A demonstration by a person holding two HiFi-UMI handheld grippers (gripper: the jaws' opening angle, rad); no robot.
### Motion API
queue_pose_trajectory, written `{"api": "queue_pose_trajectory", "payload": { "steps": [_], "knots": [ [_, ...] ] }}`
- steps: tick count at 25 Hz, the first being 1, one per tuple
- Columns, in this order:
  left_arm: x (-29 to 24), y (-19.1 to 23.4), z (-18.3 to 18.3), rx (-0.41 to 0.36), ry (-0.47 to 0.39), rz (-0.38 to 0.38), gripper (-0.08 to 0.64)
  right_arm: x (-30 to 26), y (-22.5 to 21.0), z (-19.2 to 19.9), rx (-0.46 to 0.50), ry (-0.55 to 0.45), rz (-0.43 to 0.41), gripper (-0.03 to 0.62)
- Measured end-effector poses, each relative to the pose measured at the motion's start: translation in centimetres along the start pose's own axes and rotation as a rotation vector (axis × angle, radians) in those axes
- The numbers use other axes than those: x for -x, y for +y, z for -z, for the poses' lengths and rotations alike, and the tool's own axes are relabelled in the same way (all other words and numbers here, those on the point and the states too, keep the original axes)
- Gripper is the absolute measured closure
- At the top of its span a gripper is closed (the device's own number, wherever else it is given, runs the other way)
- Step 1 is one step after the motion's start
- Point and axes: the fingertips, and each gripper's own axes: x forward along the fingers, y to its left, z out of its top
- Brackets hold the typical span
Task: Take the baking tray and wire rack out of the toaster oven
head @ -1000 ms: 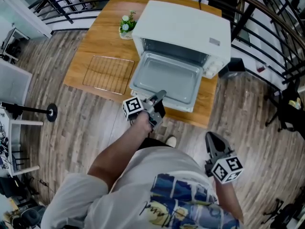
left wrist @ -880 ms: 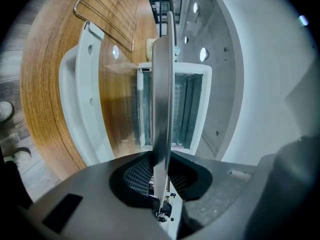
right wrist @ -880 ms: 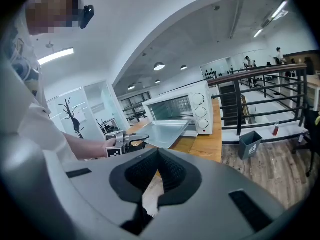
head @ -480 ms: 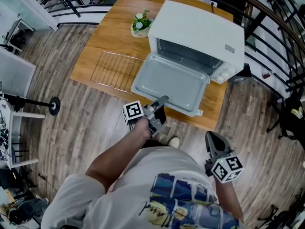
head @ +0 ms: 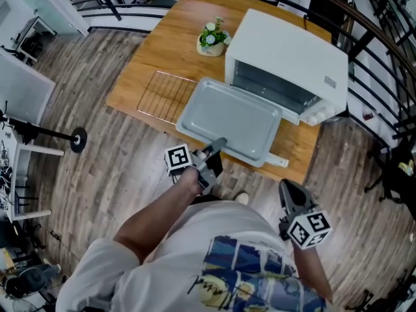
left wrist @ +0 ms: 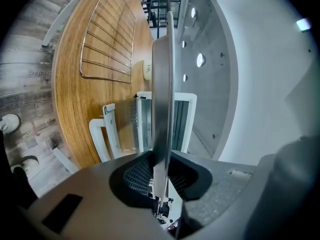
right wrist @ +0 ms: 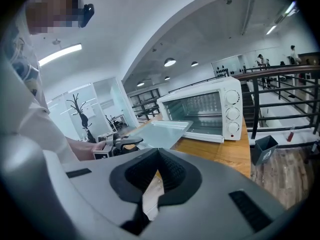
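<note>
tabletop [head: 162,51]: baking tray [head: 227,119] before toaster oven [head: 292,51]

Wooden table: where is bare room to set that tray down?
Bare wood lies on the wooden table's far left, between the metal wire rack and the small potted plant. The near side is crowded: rack at left, the white toaster oven's open door under the grey metal baking tray at right.

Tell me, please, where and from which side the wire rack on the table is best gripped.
I'd pinch the wire rack by its frame wire on the side nearest the person, coming in low from the table front. It lies flat, so only the rim can be pinched, and the baking tray covers its right side.
</note>
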Motion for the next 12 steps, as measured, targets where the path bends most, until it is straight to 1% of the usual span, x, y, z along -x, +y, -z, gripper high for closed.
{"api": "queue_pose_trajectory", "payload": {
  "steps": [5, 12],
  "knots": [
    [2.6, -0.4, -2.4, 0.004, -0.017, 0.014, 0.486, -1.8, 1.8, -0.6, 0.013, 0.003, -0.008, 0.591],
    [5.8, -0.4, -6.2, -0.001, -0.041, 0.015, 0.485, -4.1, 3.8, -1.2, 0.021, 0.01, -0.008, 0.591]
  ]
}}
